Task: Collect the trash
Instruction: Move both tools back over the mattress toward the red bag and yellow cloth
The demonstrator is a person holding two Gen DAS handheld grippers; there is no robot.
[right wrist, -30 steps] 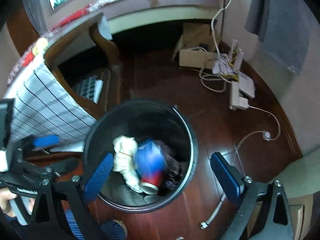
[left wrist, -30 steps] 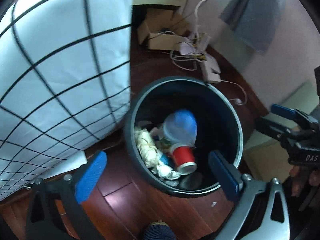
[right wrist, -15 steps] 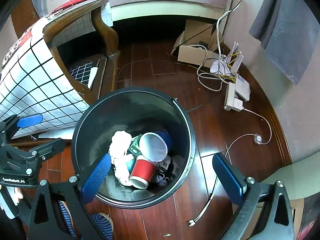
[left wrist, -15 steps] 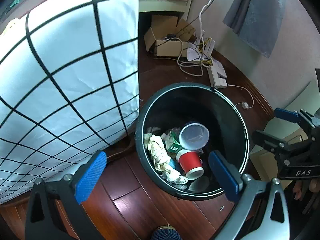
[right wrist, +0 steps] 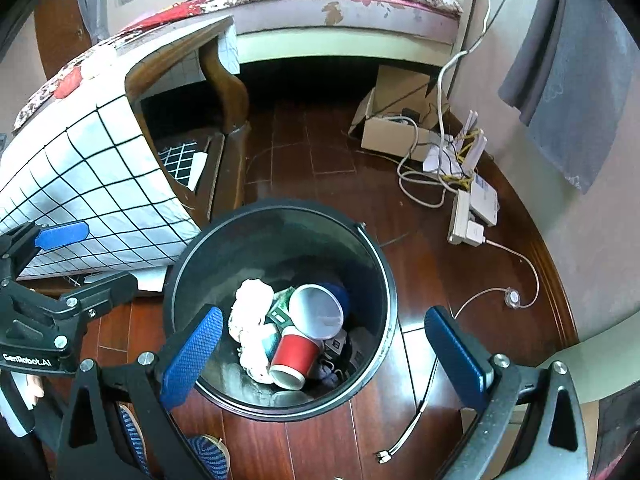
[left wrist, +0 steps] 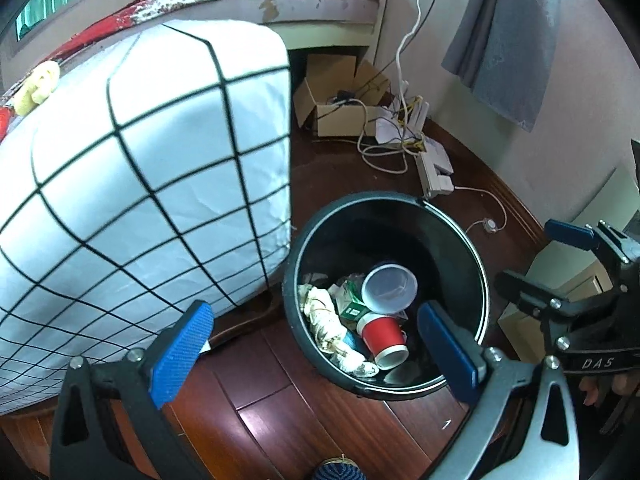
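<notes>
Left gripper [left wrist: 316, 344] jaws wide apart, empty; blue textured pads. Right gripper [right wrist: 324, 354] likewise, its body lettered "DAS"; left's reads "GenRobot.AI". Below both: round black bin [right wrist: 372, 256] on wood floor [right wrist: 420, 264], holding red paper cup [right wrist: 294, 354], clear cup [right wrist: 318, 312], crumpled tissue [right wrist: 252, 312], green carton [left wrist: 352, 311].

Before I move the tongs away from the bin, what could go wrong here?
1. Loose white cables and a power strip lie on the floor right of the black bin; the open right tongs could catch one if they swing that way.
2. The checkered cloth hangs close beside the bin, so the open left tongs might snag it.
3. A thin cable end lies near the feet and could trip you.
</notes>
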